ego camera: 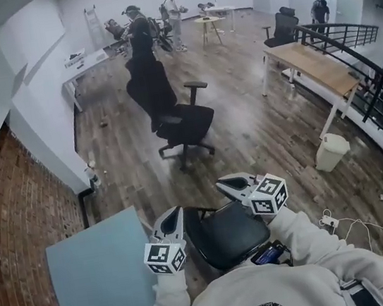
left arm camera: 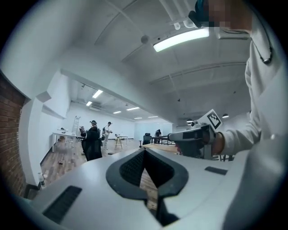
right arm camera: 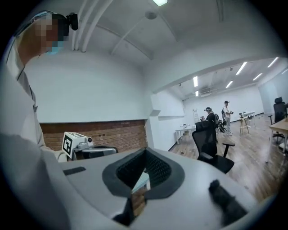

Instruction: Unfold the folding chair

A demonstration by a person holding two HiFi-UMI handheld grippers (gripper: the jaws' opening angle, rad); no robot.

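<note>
My left hand-held gripper [ego camera: 174,217] and right hand-held gripper [ego camera: 227,184] are closed, empty; chair [ego camera: 226,240] lies between them, just below

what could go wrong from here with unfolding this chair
The left gripper and right gripper have jaws together on nothing, so a grab at the folding chair may slip. The office chair stands just ahead and might be struck as it opens. Floor cables to the right could snag a leg.
</note>
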